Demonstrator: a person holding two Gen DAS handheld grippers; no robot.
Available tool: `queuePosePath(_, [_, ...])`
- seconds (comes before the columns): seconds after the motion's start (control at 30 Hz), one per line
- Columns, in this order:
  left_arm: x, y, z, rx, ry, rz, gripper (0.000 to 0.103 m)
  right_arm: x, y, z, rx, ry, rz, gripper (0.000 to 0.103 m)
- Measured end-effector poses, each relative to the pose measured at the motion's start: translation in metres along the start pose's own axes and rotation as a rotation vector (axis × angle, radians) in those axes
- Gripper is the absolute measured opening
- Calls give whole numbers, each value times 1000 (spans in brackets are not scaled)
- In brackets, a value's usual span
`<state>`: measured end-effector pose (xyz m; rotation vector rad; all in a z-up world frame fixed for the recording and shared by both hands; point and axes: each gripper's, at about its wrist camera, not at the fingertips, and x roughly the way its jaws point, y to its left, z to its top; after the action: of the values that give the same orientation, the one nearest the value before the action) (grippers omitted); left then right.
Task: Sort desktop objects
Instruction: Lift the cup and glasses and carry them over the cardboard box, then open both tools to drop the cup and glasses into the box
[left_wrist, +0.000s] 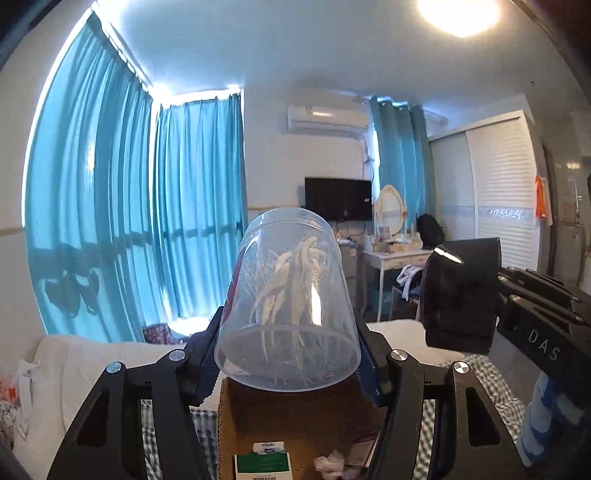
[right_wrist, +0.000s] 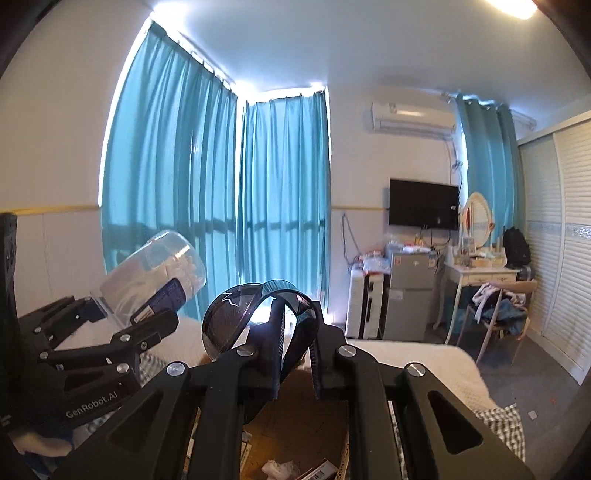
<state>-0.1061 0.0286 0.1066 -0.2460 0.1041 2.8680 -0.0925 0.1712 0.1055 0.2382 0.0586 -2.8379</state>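
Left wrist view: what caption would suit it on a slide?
Left gripper fingers holding a clear plastic jar above an open cardboard box.

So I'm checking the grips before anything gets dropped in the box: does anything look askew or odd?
The clear jar in the left gripper is tilted well off upright. The sunglasses, pinched by the right gripper, stick up at a slant. Nothing spilled.

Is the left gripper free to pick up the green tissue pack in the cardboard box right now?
Probably not. The left gripper is shut on the clear plastic jar, so its jaws are occupied. The green tissue pack lies uncovered in the cardboard box below, but the jar must go first.
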Motion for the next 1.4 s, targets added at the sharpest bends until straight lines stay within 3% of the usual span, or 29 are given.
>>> queuePosePath(0.3, [70, 12, -48, -22, 96, 17, 62, 82, -16, -56, 39, 157, 17, 12])
queuePosePath(0.47, [107, 16, -76, -56, 194, 1, 62, 120, -24, -87, 48, 260, 22, 12])
queuePosePath(0.87, [153, -4, -132, -56, 421, -37, 63, 158, -30, -125, 36, 430, 12, 12])
queuePosePath(1.07, [173, -3, -158, -32, 537, 4, 63, 167, -37, -139, 46, 492, -6, 13])
queuePosePath(1.27, [170, -6, -156, -40, 541, 5, 66, 162, -41, -137, 53, 503, -18, 13])
queuePosePath(1.33, [165, -4, -150, -37, 524, 17, 75, 159, -43, -134, 60, 503, -24, 18])
queuePosePath(1.4, [161, -1, -143, -45, 505, 21, 76, 151, -45, -130, 67, 493, -23, 18])
